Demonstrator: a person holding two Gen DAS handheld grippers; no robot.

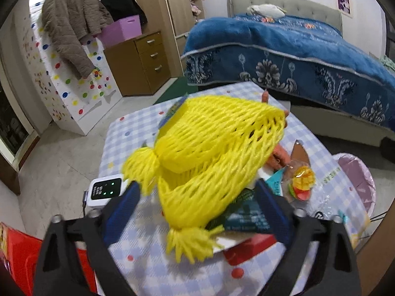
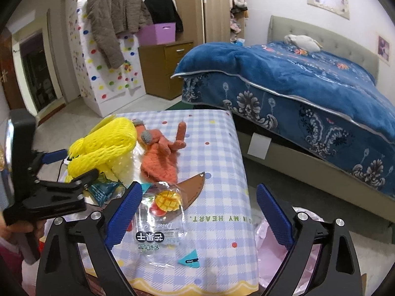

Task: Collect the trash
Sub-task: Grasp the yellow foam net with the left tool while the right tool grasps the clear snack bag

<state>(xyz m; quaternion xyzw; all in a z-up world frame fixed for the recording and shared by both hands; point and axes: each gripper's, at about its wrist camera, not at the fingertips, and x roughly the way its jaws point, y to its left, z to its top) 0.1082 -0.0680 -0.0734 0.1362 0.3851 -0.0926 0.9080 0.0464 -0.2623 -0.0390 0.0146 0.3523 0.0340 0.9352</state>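
A yellow foam fruit net [image 1: 212,148] lies on a heap of wrappers on the checked table [image 1: 148,266]. My left gripper [image 1: 197,212] is open around the net's near end, and I see no firm pinch. The right wrist view shows this net [image 2: 103,145] and the left gripper [image 2: 79,162] at the left. My right gripper [image 2: 197,214] is open above the table's front, nothing between its fingers. A clear snack bag [image 2: 160,212] with a mango picture lies by its left finger [image 2: 123,212]. A small teal torn corner [image 2: 188,260] lies nearer the table edge.
An orange glove [image 2: 160,155] and a brown leather piece [image 2: 195,187] lie mid-table. A pink-lined bin [image 2: 279,246] stands off the table's right front corner. A white device with green lights [image 1: 106,188] sits at the left edge. A bed with a blue blanket [image 2: 296,79] is behind.
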